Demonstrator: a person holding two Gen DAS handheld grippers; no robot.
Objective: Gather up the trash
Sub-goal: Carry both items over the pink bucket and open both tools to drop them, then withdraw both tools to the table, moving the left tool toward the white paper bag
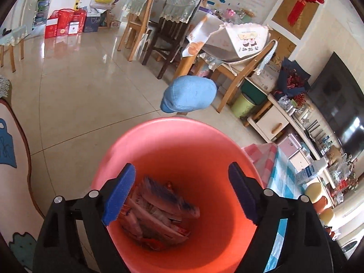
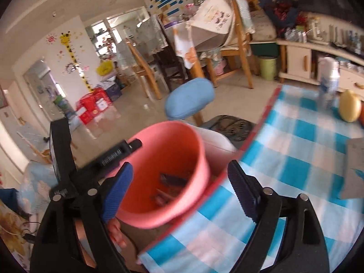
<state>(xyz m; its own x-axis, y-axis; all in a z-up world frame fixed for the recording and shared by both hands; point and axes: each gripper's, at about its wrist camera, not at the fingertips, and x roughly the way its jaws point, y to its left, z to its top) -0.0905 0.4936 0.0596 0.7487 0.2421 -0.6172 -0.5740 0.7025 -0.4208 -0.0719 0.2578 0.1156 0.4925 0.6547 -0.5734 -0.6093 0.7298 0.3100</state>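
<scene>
**Risks at the bin drop-off**

Left gripper (image 1: pixel 182 195) hovers over the pink bin (image 1: pixel 159 136), jaws wide apart, holding nothing; snack wrappers (image 1: pixel 159 211) lie on the bin's bottom. Right gripper (image 2: pixel 179 193), equally wide and empty, straddles the bin's rim and the checked bench (image 2: pixel 295 159) edge. A careless swing could tip the bin, spilling wrappers.
</scene>
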